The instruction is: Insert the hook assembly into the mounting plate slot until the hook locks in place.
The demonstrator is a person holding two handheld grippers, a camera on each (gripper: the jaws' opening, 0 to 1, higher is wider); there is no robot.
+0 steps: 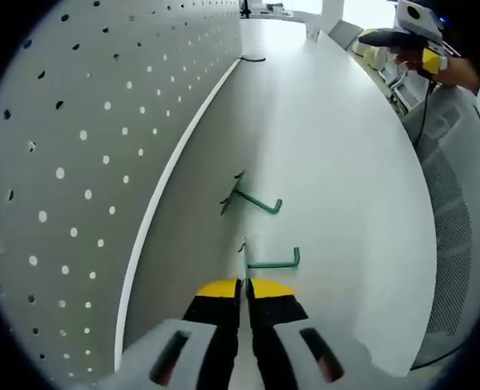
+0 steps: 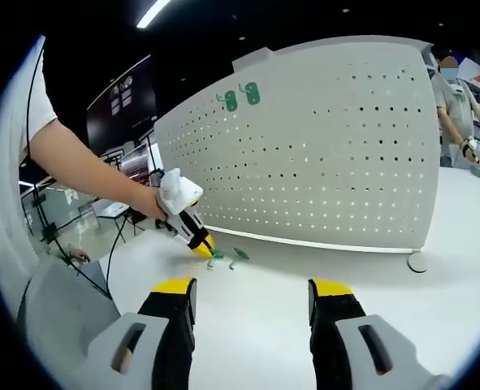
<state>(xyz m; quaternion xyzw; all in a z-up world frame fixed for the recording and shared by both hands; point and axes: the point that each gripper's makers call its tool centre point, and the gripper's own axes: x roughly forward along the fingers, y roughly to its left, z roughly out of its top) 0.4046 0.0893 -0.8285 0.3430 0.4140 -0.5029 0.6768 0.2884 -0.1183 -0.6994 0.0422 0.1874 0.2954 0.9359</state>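
Two green hooks lie on the white table beside the upright white pegboard (image 1: 77,162). The near hook (image 1: 274,262) has a thin back end that runs in between my left gripper (image 1: 244,284) jaws, which are shut on it. The other hook (image 1: 257,201) lies a little further along the board. In the right gripper view the left gripper (image 2: 201,242) is held by a hand, its yellow tip at the green hooks (image 2: 223,258) in front of the pegboard (image 2: 329,154). My right gripper (image 2: 252,296) is open and empty, well back from them; it also shows far off (image 1: 402,36).
A black hook (image 1: 252,58) lies far along the foot of the board. A dark loop (image 2: 418,262) rests by the board's right end. The table edge (image 1: 430,244) curves along the right. A person (image 2: 459,106) stands beyond the board.
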